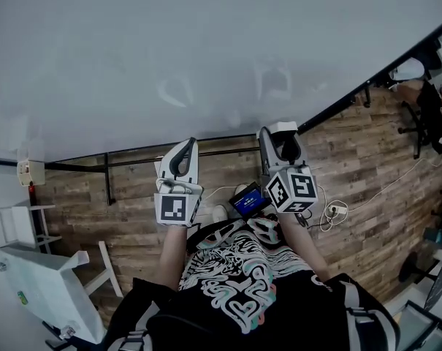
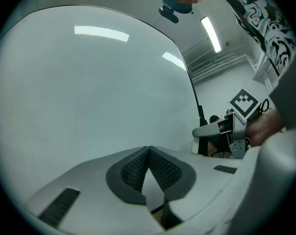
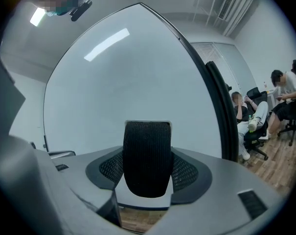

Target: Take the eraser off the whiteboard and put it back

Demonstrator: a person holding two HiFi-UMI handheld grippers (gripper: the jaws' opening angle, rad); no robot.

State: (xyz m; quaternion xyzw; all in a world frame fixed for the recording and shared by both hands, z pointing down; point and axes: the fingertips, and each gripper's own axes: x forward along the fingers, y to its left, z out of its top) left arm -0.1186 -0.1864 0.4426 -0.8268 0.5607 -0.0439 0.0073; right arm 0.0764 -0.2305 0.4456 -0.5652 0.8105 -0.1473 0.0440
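The whiteboard [image 1: 206, 57] fills the upper part of the head view and stands just ahead of both grippers. My right gripper [image 1: 280, 139] is shut on the eraser [image 3: 147, 160], a block with a black felt face and a white back, held upright between the jaws. Its white end [image 1: 283, 128] shows by the board's lower edge. Whether the eraser touches the board [image 3: 128, 72] I cannot tell. My left gripper [image 1: 181, 158] is shut with nothing in it, its pads [image 2: 160, 168] meeting at a point near the board [image 2: 89, 92]. The right gripper [image 2: 225, 130] also appears in the left gripper view.
A black frame [image 1: 228, 151] runs along the board's lower edge, above a wood floor [image 1: 126, 210]. White furniture [image 1: 38, 284] stands at the lower left. Cables and a power strip [image 1: 336, 210] lie on the floor to the right. People sit on office chairs [image 3: 258, 116] beyond the board's right edge.
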